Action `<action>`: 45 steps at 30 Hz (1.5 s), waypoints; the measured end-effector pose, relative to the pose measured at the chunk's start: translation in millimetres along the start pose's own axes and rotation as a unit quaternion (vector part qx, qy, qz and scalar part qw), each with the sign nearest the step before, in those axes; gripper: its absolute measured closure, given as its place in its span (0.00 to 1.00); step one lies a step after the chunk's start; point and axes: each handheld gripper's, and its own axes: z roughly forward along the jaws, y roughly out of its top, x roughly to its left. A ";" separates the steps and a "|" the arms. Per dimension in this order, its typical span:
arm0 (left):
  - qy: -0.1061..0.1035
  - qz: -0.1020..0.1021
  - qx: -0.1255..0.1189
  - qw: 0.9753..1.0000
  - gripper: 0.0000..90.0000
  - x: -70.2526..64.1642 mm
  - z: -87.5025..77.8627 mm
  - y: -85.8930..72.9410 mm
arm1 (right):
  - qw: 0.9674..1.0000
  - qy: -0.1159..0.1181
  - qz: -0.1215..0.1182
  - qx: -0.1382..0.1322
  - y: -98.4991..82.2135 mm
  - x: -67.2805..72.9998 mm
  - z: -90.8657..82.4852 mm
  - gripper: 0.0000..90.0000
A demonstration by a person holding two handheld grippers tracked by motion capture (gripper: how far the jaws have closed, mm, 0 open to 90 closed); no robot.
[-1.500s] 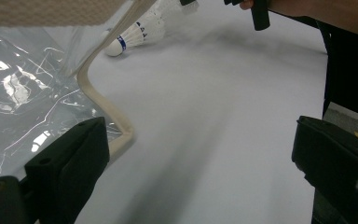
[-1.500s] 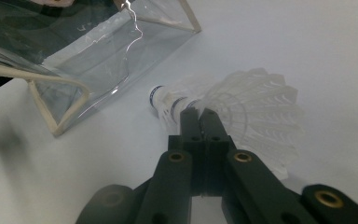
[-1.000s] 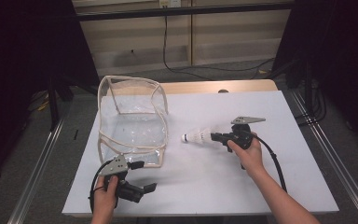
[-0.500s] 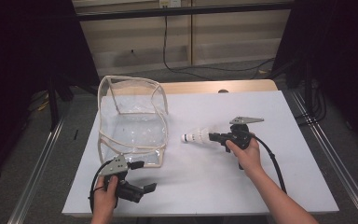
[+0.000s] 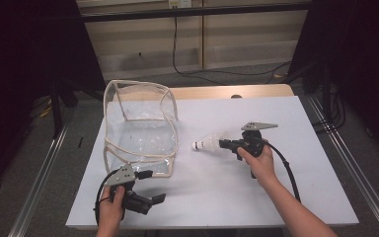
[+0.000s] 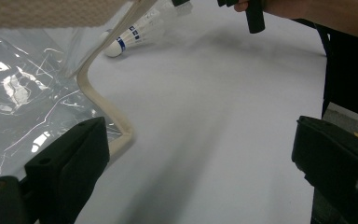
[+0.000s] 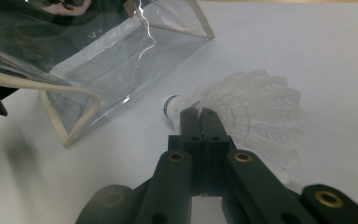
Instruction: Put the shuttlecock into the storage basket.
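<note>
Right gripper [image 7: 198, 113]: jaws pressed together, pinching the feather skirt of the shuttlecock [image 7: 247, 116].
Shuttlecock: on the white table [image 5: 296, 128], cork end pointing toward the clear bag [image 5: 140, 126], just beside it.
Left gripper [image 6: 200, 154]: jaws spread wide, nothing between them, near the bag's front corner.

A: What is carrying everything?

B: A table [image 5: 296, 128] topped with a pale board is filling the middle; a strip of bare wood is showing along its far edge.

A: What is lying on it?

B: A clear plastic bag [image 5: 140, 129] with cream trim is sitting at the left. A white shuttlecock [image 5: 206, 143] is lying just beside it.
</note>
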 end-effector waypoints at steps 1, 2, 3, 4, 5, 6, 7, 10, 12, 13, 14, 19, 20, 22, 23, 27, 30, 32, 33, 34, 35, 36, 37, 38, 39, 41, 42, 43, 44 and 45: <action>0.000 -0.001 0.000 1.000 0.05 -0.2 0.1 -0.1 | 1.000 -0.002 -0.002 0.002 -0.3 0.3 0.8 1.00; 0.000 0.000 0.000 1.000 0.05 0.0 0.1 -0.1 | 1.000 -0.003 -0.004 0.003 -0.6 0.6 1.6 1.00; 0.000 -0.001 0.000 1.000 0.05 -0.2 0.2 -0.1 | 1.000 -0.005 -0.007 0.003 -0.8 0.9 2.4 1.00; -0.001 -0.001 -0.001 1.000 0.05 -0.1 0.3 -0.1 | 1.000 -0.005 -0.009 0.005 -1.0 1.1 2.8 1.00; 0.000 -0.001 0.000 1.000 0.05 -0.1 0.2 -0.1 | 1.000 -0.005 -0.009 0.005 -1.2 1.2 3.0 1.00; 0.000 0.000 0.001 1.000 0.05 0.1 0.2 0.0 | 1.000 -0.005 -0.008 0.005 -1.3 1.0 3.3 1.00; -0.001 0.000 0.002 1.000 0.05 0.1 0.2 0.0 | 1.000 -0.006 -0.008 0.005 -1.2 0.8 3.4 1.00; -0.001 -0.001 0.001 1.000 0.05 0.0 0.4 -0.1 | 1.000 -0.005 -0.009 0.006 -1.4 0.1 3.8 1.00; 0.000 -0.001 0.001 1.000 0.05 0.0 0.2 0.0 | 1.000 0.001 -0.006 0.004 -1.5 0.1 4.0 1.00; 0.000 0.000 0.002 1.000 0.05 0.2 -0.1 0.1 | 1.000 0.001 -0.007 0.003 -1.4 0.2 4.0 1.00; 0.000 0.000 0.001 1.000 0.05 0.2 0.0 0.0 | 1.000 0.003 -0.008 0.002 -1.2 0.2 4.2 1.00; 0.000 0.000 0.001 1.000 0.05 0.2 -0.1 0.1 | 1.000 0.002 -0.008 0.004 -1.5 0.4 4.3 1.00; 0.000 0.000 0.000 1.000 0.05 0.2 -0.1 0.0 | 1.000 -0.001 -0.011 0.005 -1.9 -0.1 4.5 1.00; 0.000 0.000 0.000 1.000 0.05 0.1 -0.4 0.0 | 1.000 -0.002 -0.009 0.007 -2.7 -1.1 4.6 1.00; 0.000 0.000 0.000 1.000 0.05 0.1 -0.4 0.0 | 1.000 -0.003 -0.008 0.008 -2.7 -1.5 4.2 1.00; 0.000 -0.001 0.001 1.000 0.05 0.2 -0.7 0.0 | 1.000 -0.005 -0.005 0.013 -2.8 -2.1 4.1 0.95; 0.000 0.001 0.001 1.000 0.05 0.1 -0.5 0.0 | 1.000 -0.010 -0.003 0.020 -3.4 -3.1 3.5 0.87; 0.000 0.000 0.000 1.000 0.05 -0.1 -0.5 0.0 | 1.000 -0.010 0.000 0.023 -4.1 -4.0 2.4 0.85; 0.000 0.000 0.000 1.000 0.05 -0.1 -0.4 -0.1 | 1.000 -0.011 0.000 0.024 -4.3 -4.2 1.9 0.81; 0.001 0.000 0.000 1.000 0.05 -0.1 -0.3 -0.1 | 1.000 -0.014 0.000 0.025 -4.6 -4.5 1.2 0.77; 0.001 0.000 0.000 1.000 0.05 -0.1 -0.2 -0.1 | 1.000 -0.016 0.002 0.025 -5.1 -4.9 0.5 0.75; 0.001 -0.001 0.000 1.000 0.05 -0.3 0.0 -0.1 | 1.000 -0.015 0.003 0.026 -5.7 -5.4 -0.1 0.72; 0.000 0.000 0.000 1.000 0.05 -0.3 0.0 0.0 | 0.999 -0.017 0.003 0.027 -6.1 -5.7 -0.9 0.68; 0.000 -0.001 0.000 1.000 0.05 -0.5 0.1 -0.1 | 0.999 -0.020 0.005 0.028 -6.6 -5.8 -1.6 0.64; 0.000 -0.001 0.001 1.000 0.05 -0.5 0.0 0.0 | 0.999 -0.021 0.003 0.029 -7.2 -6.4 -2.3 0.62; 0.001 0.000 0.003 1.000 0.05 -0.4 -0.2 0.1 | 0.999 -0.021 0.007 0.030 -8.3 -7.1 -4.1 0.56; 0.001 -0.001 0.002 1.000 0.05 -0.6 -0.1 0.1 | 0.999 -0.022 0.007 0.031 -8.7 -7.1 -4.9 0.56; 0.001 0.000 0.003 1.000 0.05 -0.5 -0.1 0.1 | 0.999 -0.021 0.007 0.030 -9.4 -7.1 -6.1 0.54; 0.001 0.001 0.004 1.000 0.05 -0.4 0.0 0.1 | 0.999 -0.021 0.007 0.030 -10.0 -7.1 -7.0 0.49; 0.001 0.001 0.003 1.000 0.05 -0.4 0.1 0.1 | 0.999 -0.021 0.008 0.031 -10.4 -6.9 -7.8 0.47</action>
